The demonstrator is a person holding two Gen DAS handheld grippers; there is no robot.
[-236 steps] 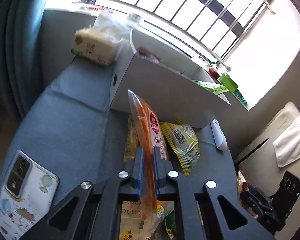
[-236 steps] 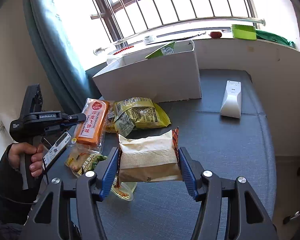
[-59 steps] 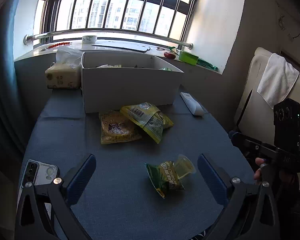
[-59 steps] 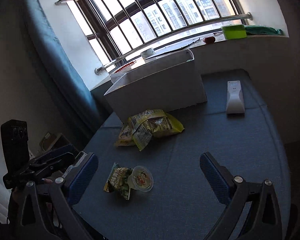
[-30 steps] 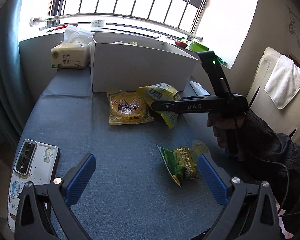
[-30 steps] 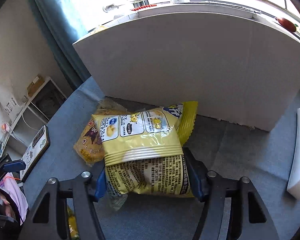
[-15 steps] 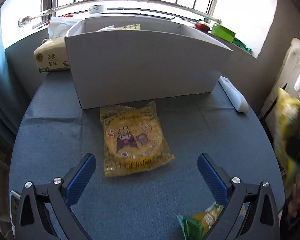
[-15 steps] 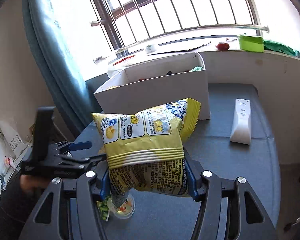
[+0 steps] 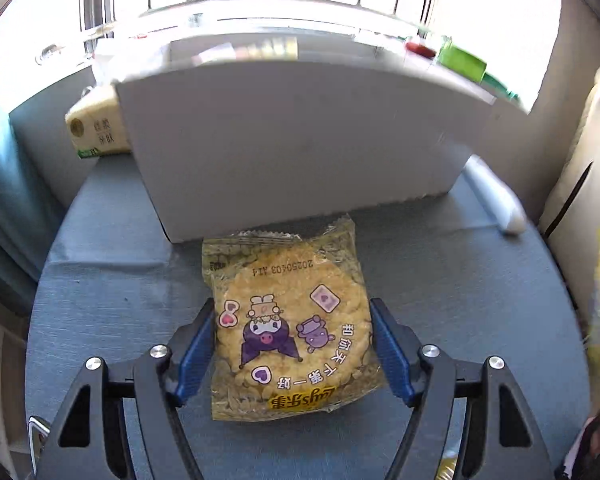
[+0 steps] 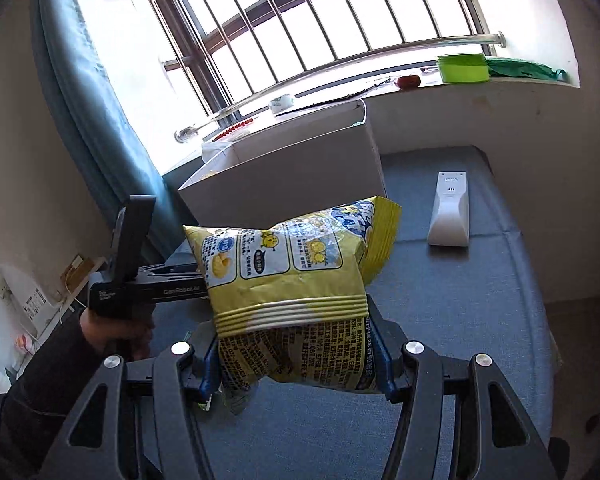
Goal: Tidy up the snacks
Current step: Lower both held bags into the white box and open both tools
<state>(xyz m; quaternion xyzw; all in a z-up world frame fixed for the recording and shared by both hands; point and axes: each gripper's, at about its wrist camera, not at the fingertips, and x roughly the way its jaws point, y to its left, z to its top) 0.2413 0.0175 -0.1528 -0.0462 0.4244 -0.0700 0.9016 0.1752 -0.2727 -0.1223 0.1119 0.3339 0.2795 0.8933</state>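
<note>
The flat noodle packet (image 9: 290,332) lies on the blue counter (image 9: 108,312), its far edge touching the near wall of the white box (image 9: 292,148), its long axis running near to far. The left tool (image 9: 292,344) straddles it, pads at both long edges; whether they already press, I cannot tell. To the right, the right tool (image 10: 296,356) is clamped on the yellow chip bag (image 10: 288,280), held above the counter nearer than the box.

White remote (image 10: 449,210) lies on the blue tabletop (image 10: 460,300); tissue pack (image 9: 96,130) by the wall, green tub (image 10: 463,67) on the sill.
</note>
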